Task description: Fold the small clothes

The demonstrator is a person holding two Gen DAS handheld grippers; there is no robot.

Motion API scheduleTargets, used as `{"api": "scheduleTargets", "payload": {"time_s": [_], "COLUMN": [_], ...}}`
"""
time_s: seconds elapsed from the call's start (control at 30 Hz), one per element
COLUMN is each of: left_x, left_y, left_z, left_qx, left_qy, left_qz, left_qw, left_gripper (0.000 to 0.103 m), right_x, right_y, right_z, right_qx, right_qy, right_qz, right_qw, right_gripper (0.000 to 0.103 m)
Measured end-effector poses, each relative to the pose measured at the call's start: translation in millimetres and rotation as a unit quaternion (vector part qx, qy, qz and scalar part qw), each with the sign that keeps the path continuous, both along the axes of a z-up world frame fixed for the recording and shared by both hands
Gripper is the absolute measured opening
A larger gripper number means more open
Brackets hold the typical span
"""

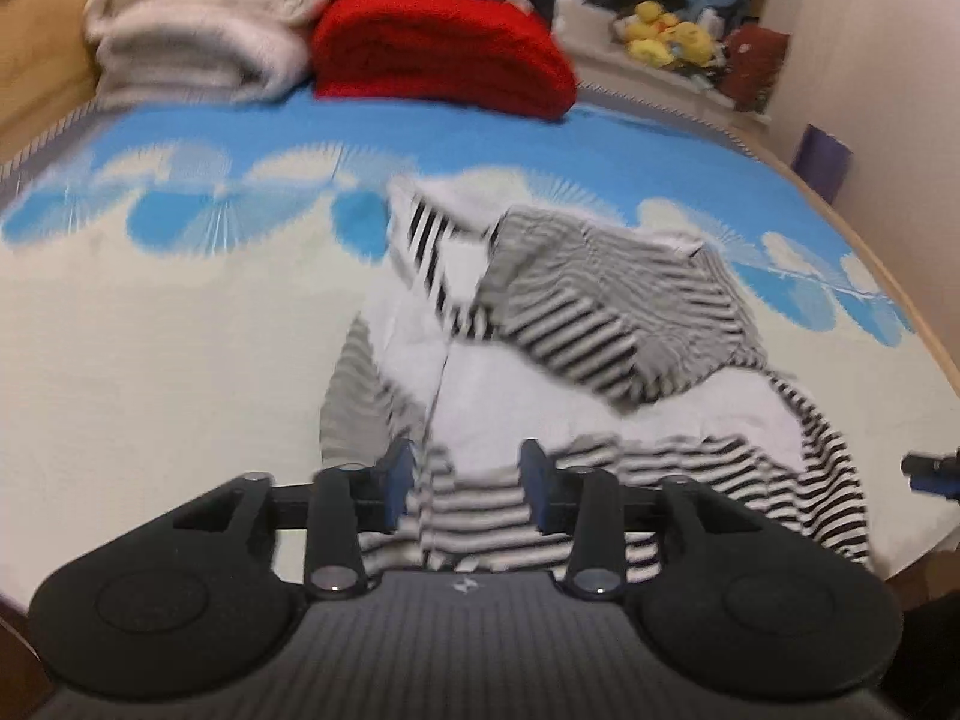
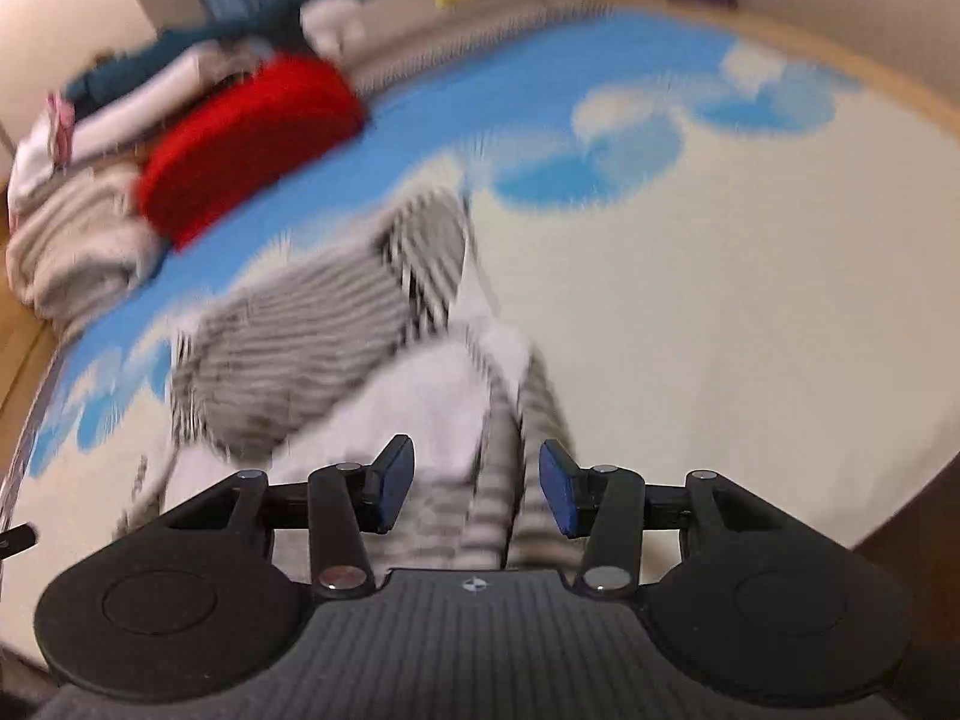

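Both grippers are hovering wide open, gripping nothing: left gripper (image 1: 468, 486) and right gripper (image 2: 474, 489) over the striped garment (image 1: 600, 324). Only the left view is showing yellow plush toys (image 1: 666, 36) far ahead.

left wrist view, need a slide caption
Open left gripper over a crumpled striped shirt on the bed, red blanket behind.

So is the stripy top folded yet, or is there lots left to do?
Not yet. The striped top lies crumpled on the bed, with one part flopped over. Both tongs, left and right, are open above its near edge, gripping nothing. All the folding is left. The red blanket behind is already folded.
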State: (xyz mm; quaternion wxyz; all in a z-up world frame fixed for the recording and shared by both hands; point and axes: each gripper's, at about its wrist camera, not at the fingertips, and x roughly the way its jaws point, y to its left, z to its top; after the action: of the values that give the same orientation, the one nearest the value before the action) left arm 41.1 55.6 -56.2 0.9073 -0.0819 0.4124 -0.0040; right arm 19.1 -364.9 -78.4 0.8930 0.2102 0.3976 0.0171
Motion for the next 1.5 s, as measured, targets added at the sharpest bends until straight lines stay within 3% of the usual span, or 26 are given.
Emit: {"api": "scheduleTargets", "payload": {"time_s": [0.07, 0.13, 0.27, 0.33, 0.47, 0.63, 0.73, 0.83, 0.9, 0.97, 1.1, 1.2, 1.27, 1.43, 1.47, 1.5], "left_x": [0.0, 10.6, 20.5, 21.9, 19.9, 16.1, 12.6, 10.6, 9.9, 8.8, 0.1, -12.2, -18.3, -10.6, -7.5, -3.5], "left_y": [4.0, 7.7, 18.0, 21.0, 28.4, 28.4, 29.3, 28.9, 26.8, 24.1, 19.8, 24.6, 25.9, 27.4, 29.4, 32.9], "left_z": [-27.5, -49.4, -71.7, -77.2, -90.2, -100.0, -99.4, -98.7, -98.0, -93.6, -71.9, -48.3, -47.0, -77.5, -80.4, -82.4], "left_qx": [-0.007, -0.012, -0.049, -0.046, -0.079, -0.081, -0.078, -0.080, -0.085, -0.081, -0.079, -0.110, -0.122, -0.109, -0.108, -0.112], "left_qy": [0.020, 0.072, 0.115, 0.129, 0.158, 0.177, 0.174, 0.171, 0.167, 0.156, 0.117, 0.077, 0.078, 0.151, 0.157, 0.162], "left_qz": [0.015, 0.048, 0.068, 0.076, 0.092, 0.091, 0.089, 0.082, 0.070, 0.061, 0.048, 0.036, 0.031, 0.051, 0.057, 0.062], "left_qw": [0.9997, 0.9962, 0.9898, 0.9877, 0.9799, 0.9766, 0.9775, 0.9786, 0.9798, 0.9825, 0.9889, 0.9903, 0.9890, 0.9812, 0.9800, 0.9784], "left_gripper": [0.064, 0.069, 0.081, 0.081, 0.081, 0.079, 0.070, 0.048, 0.020, 0.012, 0.010, 0.010, 0.010, 0.015, 0.019, 0.036], "right_x": [3.5, 9.8, 20.8, 27.0, 33.0, 33.8, 32.7, 30.1, 27.7, 24.9, 15.6, 1.7, -8.7, -1.2, 2.7, 6.3], "right_y": [6.5, 12.3, 11.7, 11.4, 12.4, 18.4, 18.8, 18.5, 18.3, 14.8, 3.3, -11.8, -22.2, -17.7, -14.8, -14.3], "right_z": [-14.4, -27.2, -45.6, -57.2, -73.1, -81.5, -83.0, -82.2, -81.8, -79.2, -59.9, -33.9, -22.1, -44.6, -53.2, -61.6], "right_qx": [-0.019, -0.032, -0.024, -0.014, 0.006, -0.008, -0.016, -0.017, -0.020, -0.008, 0.021, 0.039, 0.033, 0.003, 0.003, 0.008], "right_qy": [0.030, 0.054, 0.090, 0.113, 0.147, 0.163, 0.167, 0.164, 0.160, 0.152, 0.106, 0.060, 0.048, 0.121, 0.139, 0.153], "right_qz": [0.011, 0.022, 0.014, 0.009, 0.000, 0.004, 0.002, 0.005, 0.008, 0.012, 0.004, -0.020, -0.037, -0.020, -0.015, -0.017], "right_qw": [0.999, 0.998, 0.996, 0.993, 0.989, 0.987, 0.986, 0.986, 0.987, 0.988, 0.994, 0.997, 0.998, 0.992, 0.990, 0.988], "right_gripper": [0.049, 0.049, 0.051, 0.052, 0.052, 0.052, 0.052, 0.052, 0.047, 0.008, 0.006, 0.005, 0.005, 0.006, 0.007, 0.011]}}
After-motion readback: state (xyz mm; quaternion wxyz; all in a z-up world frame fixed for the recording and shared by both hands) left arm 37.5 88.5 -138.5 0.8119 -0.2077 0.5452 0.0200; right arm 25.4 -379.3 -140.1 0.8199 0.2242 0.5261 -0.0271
